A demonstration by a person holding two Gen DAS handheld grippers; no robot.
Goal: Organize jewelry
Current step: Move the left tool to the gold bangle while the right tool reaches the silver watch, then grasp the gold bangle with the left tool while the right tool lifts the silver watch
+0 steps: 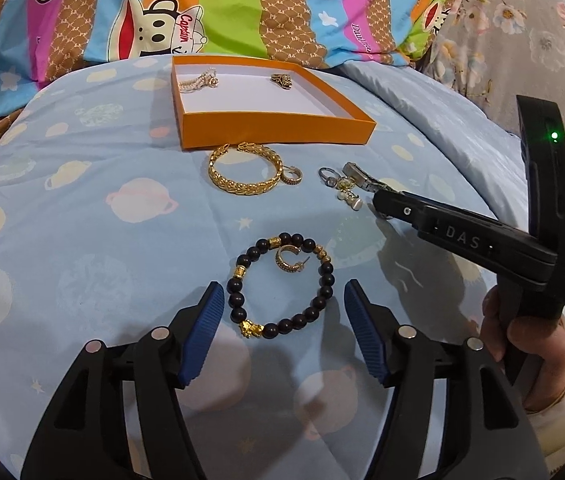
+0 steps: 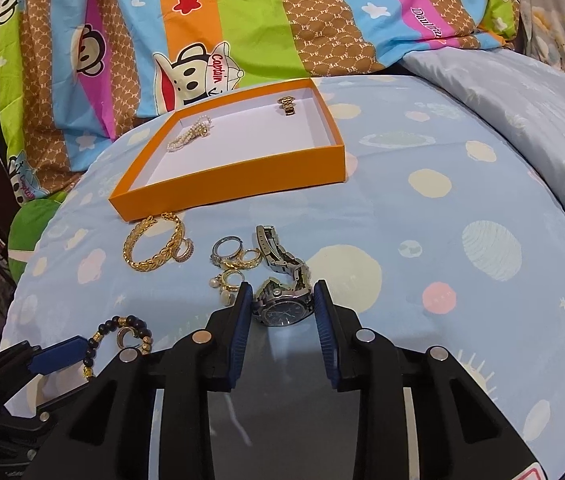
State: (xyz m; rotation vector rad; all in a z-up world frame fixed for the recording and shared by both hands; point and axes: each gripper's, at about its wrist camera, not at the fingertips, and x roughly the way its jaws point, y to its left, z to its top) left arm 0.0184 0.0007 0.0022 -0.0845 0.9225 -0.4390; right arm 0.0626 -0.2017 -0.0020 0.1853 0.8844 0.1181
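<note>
An orange box [image 1: 278,130] [image 2: 226,188] with a white floor holds a pearl piece [image 1: 198,80] [image 2: 188,134] and a small gold piece [image 1: 281,81] [image 2: 287,106]. My left gripper [image 1: 284,300] is open, its pads either side of a black bead bracelet [image 1: 282,286] [image 2: 122,334] with a gold hoop earring [image 1: 288,262] inside it. My right gripper [image 2: 282,304] [image 1: 382,200] has its pads either side of a silver watch [image 2: 282,306], touching or nearly touching the case. A gold leaf bangle [image 1: 244,170] [image 2: 154,248] lies in front of the box.
A small hoop [image 1: 292,176] [image 2: 183,251] lies against the bangle. Rings and pearl earrings [image 1: 340,188] [image 2: 234,264] lie left of the watch. All rest on a light blue bedspread [image 1: 102,220] [image 2: 442,220]. A striped cartoon quilt [image 1: 202,12] [image 2: 242,20] lies behind the box.
</note>
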